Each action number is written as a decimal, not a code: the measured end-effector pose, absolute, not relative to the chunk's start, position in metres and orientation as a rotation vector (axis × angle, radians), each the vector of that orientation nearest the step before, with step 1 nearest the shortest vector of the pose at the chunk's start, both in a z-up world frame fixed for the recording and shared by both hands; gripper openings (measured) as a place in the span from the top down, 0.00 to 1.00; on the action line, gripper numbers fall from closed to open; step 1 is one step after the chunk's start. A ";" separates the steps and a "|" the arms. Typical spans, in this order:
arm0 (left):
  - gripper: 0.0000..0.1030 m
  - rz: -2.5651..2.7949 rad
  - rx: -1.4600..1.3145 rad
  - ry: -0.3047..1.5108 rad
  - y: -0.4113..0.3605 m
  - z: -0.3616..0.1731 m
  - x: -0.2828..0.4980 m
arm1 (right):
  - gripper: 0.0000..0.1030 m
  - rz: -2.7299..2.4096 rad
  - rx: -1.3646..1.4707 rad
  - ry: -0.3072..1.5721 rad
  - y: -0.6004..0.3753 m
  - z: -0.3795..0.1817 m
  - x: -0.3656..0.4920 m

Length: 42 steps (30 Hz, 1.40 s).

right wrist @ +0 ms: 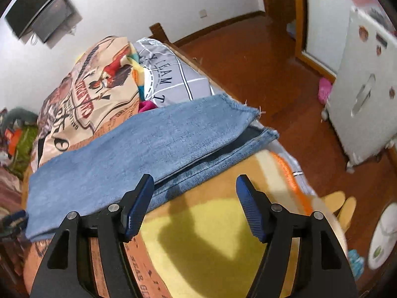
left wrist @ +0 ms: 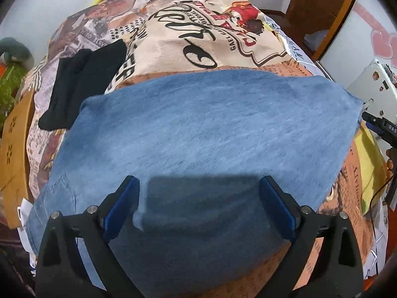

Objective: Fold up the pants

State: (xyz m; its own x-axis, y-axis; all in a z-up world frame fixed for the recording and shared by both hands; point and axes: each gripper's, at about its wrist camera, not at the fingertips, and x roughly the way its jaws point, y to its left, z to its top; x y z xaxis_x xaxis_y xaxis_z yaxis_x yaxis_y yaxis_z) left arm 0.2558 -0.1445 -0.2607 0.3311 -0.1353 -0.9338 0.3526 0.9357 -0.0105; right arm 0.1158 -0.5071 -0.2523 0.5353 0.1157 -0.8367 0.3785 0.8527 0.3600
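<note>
Blue denim pants (left wrist: 198,129) lie flat on the printed bedspread (left wrist: 198,37), one leg stacked on the other, and fill the middle of the left wrist view. My left gripper (left wrist: 198,206) hovers open above the near part of the pants and casts a shadow on them. In the right wrist view the pants (right wrist: 139,149) run from lower left to the frayed leg hems (right wrist: 250,121) near the bed's edge. My right gripper (right wrist: 194,206) is open and empty, its left finger (right wrist: 139,208) over the near edge of the pants.
A black folded garment (left wrist: 82,82) lies on the bed left of the pants. A yellow blanket (right wrist: 211,236) lies under my right gripper. A grey pillow (right wrist: 168,79) lies beyond the hems. A white cabinet (right wrist: 367,104) stands on the wooden floor (right wrist: 260,62) at right.
</note>
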 end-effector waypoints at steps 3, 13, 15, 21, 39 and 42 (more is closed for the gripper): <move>0.01 -0.331 0.225 1.191 -0.154 -0.262 0.262 | 0.37 -0.183 0.602 0.995 -0.513 -0.260 0.122; 0.00 -0.339 0.251 1.182 -0.171 -0.266 0.274 | 0.51 -0.222 0.676 0.963 -0.532 -0.279 0.142; 0.00 -0.345 0.264 1.184 -0.177 -0.267 0.274 | 0.69 -0.228 0.694 0.957 -0.538 -0.282 0.144; 0.00 -0.381 0.309 1.172 -0.191 -0.266 0.269 | 0.90 -0.220 0.618 0.912 -0.537 -0.266 0.143; 0.00 -0.298 0.183 0.986 -0.140 -0.196 0.260 | 0.93 0.004 0.430 0.628 -0.469 -0.129 0.142; 0.00 -0.261 0.157 0.933 -0.124 -0.181 0.258 | 0.93 0.068 0.395 0.597 -0.445 -0.109 0.145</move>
